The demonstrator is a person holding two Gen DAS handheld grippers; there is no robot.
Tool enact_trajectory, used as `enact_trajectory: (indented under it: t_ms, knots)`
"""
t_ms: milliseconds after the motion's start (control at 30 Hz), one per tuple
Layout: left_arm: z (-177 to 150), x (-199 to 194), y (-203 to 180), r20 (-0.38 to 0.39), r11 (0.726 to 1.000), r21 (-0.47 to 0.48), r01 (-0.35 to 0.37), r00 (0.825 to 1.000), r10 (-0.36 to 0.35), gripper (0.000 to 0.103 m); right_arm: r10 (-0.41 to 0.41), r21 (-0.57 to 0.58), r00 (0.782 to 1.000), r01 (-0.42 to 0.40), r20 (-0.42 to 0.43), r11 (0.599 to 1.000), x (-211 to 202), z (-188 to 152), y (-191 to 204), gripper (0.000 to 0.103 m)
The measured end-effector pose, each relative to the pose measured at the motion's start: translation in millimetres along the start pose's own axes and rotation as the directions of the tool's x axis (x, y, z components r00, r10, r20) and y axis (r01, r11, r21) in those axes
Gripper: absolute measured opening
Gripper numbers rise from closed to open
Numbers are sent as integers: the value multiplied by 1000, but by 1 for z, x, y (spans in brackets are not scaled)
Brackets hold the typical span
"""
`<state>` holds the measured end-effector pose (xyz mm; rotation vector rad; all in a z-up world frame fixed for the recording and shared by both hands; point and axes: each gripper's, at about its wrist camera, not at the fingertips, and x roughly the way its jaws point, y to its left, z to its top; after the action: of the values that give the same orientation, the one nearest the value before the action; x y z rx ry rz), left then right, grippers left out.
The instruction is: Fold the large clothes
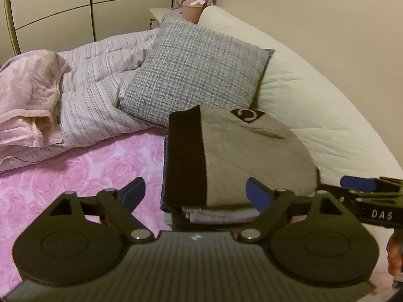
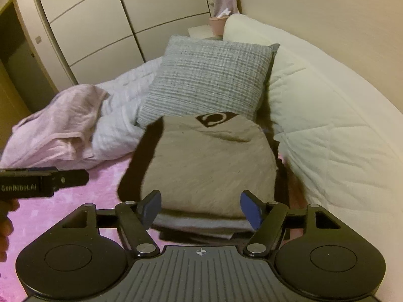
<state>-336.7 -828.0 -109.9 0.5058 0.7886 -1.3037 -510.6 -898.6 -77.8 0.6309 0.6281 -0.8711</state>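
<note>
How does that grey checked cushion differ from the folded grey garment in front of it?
The cushion is plump and leans propped up; the folded garment lies flat on top of a stack of folded clothes. The cushion has a woven grid pattern all over; the garment is plain, with a black band along one side and a black logo. The cushion looks bluish grey, the garment brownish grey. Both sit on the bed.

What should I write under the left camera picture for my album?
Open left gripper above a folded gray garment stacked on the pink bedspread.
</note>
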Motion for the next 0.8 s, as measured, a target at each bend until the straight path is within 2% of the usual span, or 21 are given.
enact_trajectory:
  t_ms: [167,267,367,533,733,800]
  knots:
    - [-19,-42,-6,11,999,45,21,1000,-21,92,2,35,1000,-3,10,999,-40,-15,14,68]
    - [-34,-66,-7,38,996,80,31,999,-34,94,-24,32,1000,24,16,999,-59,-28,26,68]
    - [-50,-91,-4,63,995,91,51,996,-56,101,-55,22,998,54,32,998,-78,-44,41,68]
    - [-78,-133,3,117,991,120,55,991,-69,102,-79,42,996,77,49,996,-109,-75,67,68]
    - [-108,-170,17,96,990,128,53,993,-65,102,-44,147,997,35,56,988,-145,-107,88,69]
    - [-117,-181,23,76,992,121,43,996,-53,102,-46,151,998,38,52,988,-157,-116,99,69]
